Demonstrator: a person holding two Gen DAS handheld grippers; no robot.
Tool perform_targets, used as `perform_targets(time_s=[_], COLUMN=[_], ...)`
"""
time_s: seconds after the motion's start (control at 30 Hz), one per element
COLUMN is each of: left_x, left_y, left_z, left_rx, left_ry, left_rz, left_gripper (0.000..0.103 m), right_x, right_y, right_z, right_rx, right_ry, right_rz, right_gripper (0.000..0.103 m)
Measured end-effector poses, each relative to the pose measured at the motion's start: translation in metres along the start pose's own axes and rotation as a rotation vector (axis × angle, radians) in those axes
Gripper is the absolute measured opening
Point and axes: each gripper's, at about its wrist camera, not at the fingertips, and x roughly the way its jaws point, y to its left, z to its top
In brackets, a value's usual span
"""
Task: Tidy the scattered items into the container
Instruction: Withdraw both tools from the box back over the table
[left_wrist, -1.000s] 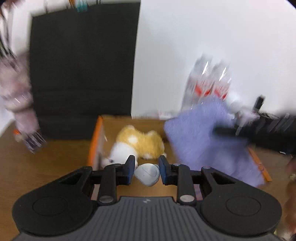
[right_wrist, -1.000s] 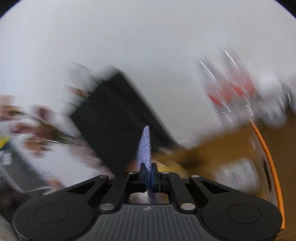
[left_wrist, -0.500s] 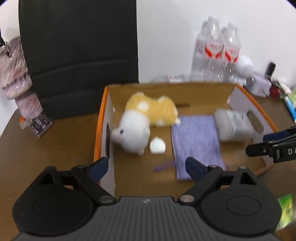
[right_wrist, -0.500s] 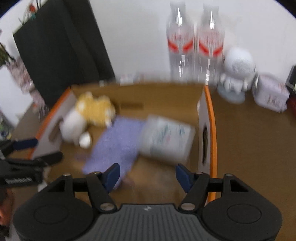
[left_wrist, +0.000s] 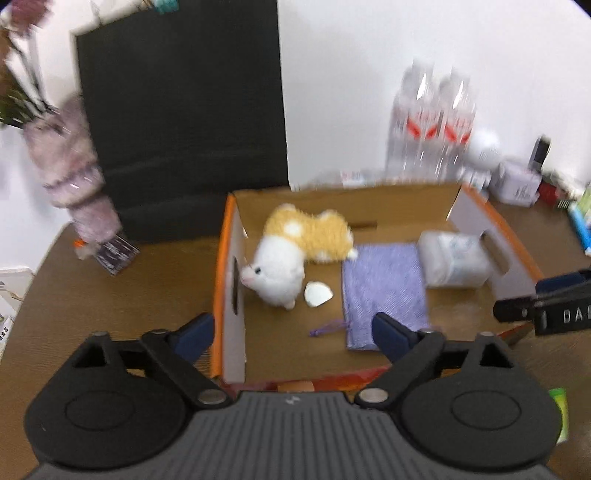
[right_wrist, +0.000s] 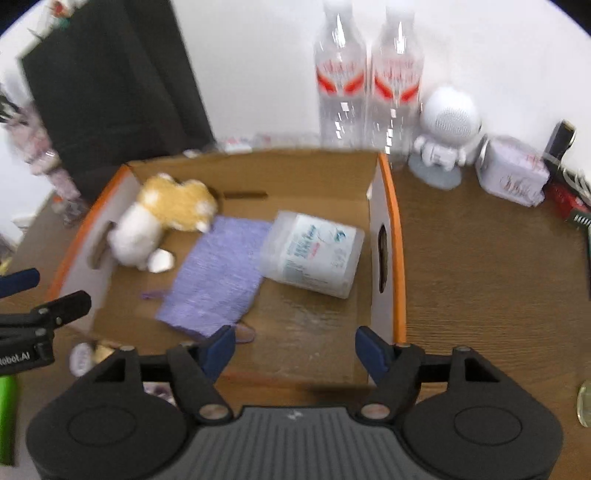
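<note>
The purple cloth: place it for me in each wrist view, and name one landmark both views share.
Left wrist: purple cloth right of centre, on the box floor.
Right wrist: cloth left of centre, beside the plastic tub.
Shared landmark: plush toy to the cloth's upper left.

Fuzzy plush toy (left_wrist: 295, 254), woven cloth (left_wrist: 384, 284) (purple), matt cardboard box (left_wrist: 369, 201).

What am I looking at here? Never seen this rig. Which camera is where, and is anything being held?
No robot arm: a person carries a two-finger gripper in each hand, each with a fisheye camera looking along its fingers. One view is from the left gripper, the other from the right gripper. Both sets of jaws are opening with nothing between them. Below sits a cardboard box on a wooden table, holding a plush toy, a small white piece, a purple cloth and a wipes pack.
</note>
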Motion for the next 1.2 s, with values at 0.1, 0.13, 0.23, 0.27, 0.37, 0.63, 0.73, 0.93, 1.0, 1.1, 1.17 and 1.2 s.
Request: perform_targets(time_s=[0.1,0.13,0.23,0.27,0.37,0.63,0.73,0.93,1.0,1.1,1.17,1.2], left_x=[-0.058,-0.075,-0.111,-0.115,-0.120,-0.104,-0.098,-0.082,-0.083,-0.086,-0.086,-0.086], left_y=[0.002,0.002,-0.004,-0.007,-0.018,-0.033,-0.032,-0.039,-0.039,-0.036,-0.031,-0.028], left_z=[-0.029,-0.043,-0.108,-0.128,-0.189,-0.261,-0.262,-0.259,-0.252,-0.250,-0.249,-0.250], left_rx=[-0.045,-0.065,-0.113,-0.118,-0.091,0.015,0.009,0.027,0.024,0.018,-0.017,-0.033], left_ry=[-0.179,-0.239,-0.352,-0.351,-0.332,-0.254,-0.214,-0.104,-0.103,-0.102,-0.091,-0.085], left_rz=[0.015,0.026,0.084,0.089,0.048,0.085,0.087,0.095,0.096,0.074,0.051,0.039], left_gripper=[0.103,0.103,0.103,0.103,0.103,0.103,0.103,0.103,0.103,0.103,0.103,0.103], right_x=[-0.051,-0.069,-0.099,-0.102,-0.095,-0.066,-0.058,-0.052,-0.048,-0.048,-0.049,-0.049], right_y=[0.006,0.009,0.020,0.023,0.032,0.036,0.038,0.033,0.033,0.031,0.029,0.030], right_z=[-0.035,-0.056,-0.132,-0.156,-0.220,-0.292,-0.293,-0.290,-0.287,-0.285,-0.286,-0.285], right_rx=[-0.029,-0.045,-0.096,-0.106,-0.122,-0.066,-0.071,-0.042,-0.043,-0.031,-0.021,-0.022], right_ry=[-0.146,-0.218,-0.413,-0.455,-0.470,-0.340,-0.317,-0.291,-0.292,-0.297,-0.302,-0.300], right_rz=[0.001,-0.001,-0.017,-0.026,-0.099,-0.067,-0.100,-0.088,-0.085,-0.080,-0.073,-0.079], right_gripper=[0.082,0.090,0.103,0.103,0.103,0.103,0.103,0.103,0.103,0.103,0.103,0.103])
